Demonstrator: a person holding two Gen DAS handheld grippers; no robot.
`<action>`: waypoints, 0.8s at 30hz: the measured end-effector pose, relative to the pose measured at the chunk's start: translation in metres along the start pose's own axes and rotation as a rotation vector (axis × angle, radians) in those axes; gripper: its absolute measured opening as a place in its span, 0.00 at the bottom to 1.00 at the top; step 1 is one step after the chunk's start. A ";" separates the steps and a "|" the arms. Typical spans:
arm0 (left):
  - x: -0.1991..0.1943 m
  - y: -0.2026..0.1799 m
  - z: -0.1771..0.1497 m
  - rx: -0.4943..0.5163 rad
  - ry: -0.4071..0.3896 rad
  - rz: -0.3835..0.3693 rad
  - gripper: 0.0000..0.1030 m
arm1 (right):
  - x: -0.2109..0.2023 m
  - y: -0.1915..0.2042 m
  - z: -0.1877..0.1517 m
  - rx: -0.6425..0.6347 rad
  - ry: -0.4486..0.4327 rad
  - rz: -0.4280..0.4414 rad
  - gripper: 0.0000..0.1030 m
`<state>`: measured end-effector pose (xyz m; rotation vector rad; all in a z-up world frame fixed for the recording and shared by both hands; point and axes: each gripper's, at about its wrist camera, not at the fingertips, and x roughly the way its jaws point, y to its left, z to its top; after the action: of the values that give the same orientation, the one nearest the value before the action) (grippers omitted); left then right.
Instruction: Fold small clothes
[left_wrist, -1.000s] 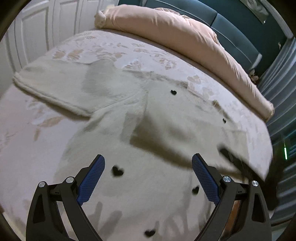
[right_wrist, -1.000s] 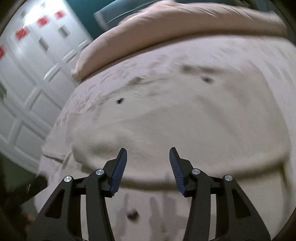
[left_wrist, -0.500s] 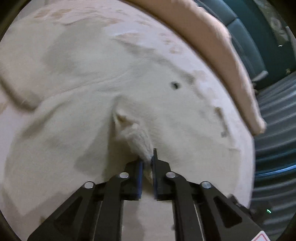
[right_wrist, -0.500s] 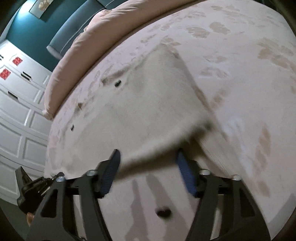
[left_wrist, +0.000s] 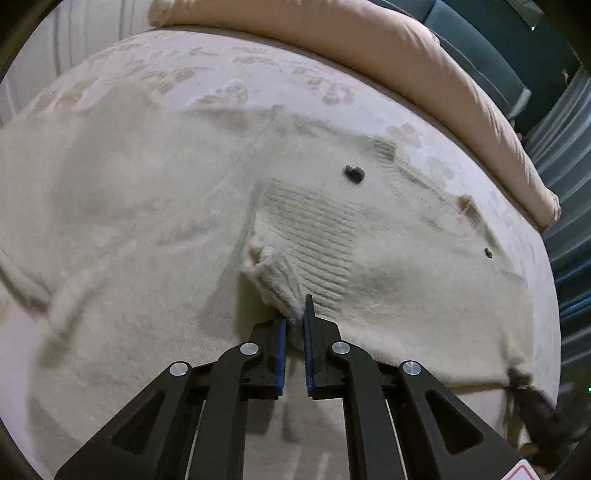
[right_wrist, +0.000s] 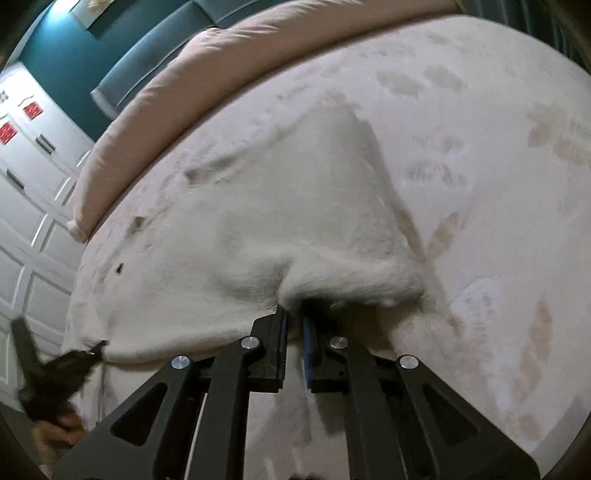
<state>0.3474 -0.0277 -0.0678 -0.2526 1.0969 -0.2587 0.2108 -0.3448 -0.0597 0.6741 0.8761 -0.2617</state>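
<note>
A cream fuzzy knit sweater with small black heart marks lies spread on the bed. My left gripper is shut on the sweater's near hem, and the cloth bunches up into a ribbed fold at the fingertips. In the right wrist view the sweater is lifted at its near edge, and my right gripper is shut on that edge. The other gripper shows blurred at the lower left of the right wrist view and at the lower right of the left wrist view.
The bed has a pale pink leaf-patterned cover. A rolled pink duvet lies along the far side. A teal headboard and white panelled doors stand beyond. Grey curtains hang at the right.
Both grippers went from open above the sweater to shut on its near hem. The hem is now lifted and bunched at both grip points.
</note>
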 end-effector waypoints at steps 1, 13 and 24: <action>-0.001 -0.002 -0.001 0.010 -0.011 0.004 0.06 | -0.008 0.003 0.002 0.000 -0.010 -0.006 0.08; -0.001 0.001 -0.004 0.001 -0.003 0.028 0.11 | 0.036 0.024 0.009 -0.223 0.055 -0.270 0.06; -0.108 0.131 0.003 -0.251 -0.183 0.048 0.64 | -0.058 0.036 -0.076 -0.274 0.042 -0.171 0.15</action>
<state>0.3137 0.1310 -0.0182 -0.4644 0.9518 -0.0522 0.1442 -0.2718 -0.0332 0.3517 0.9896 -0.2750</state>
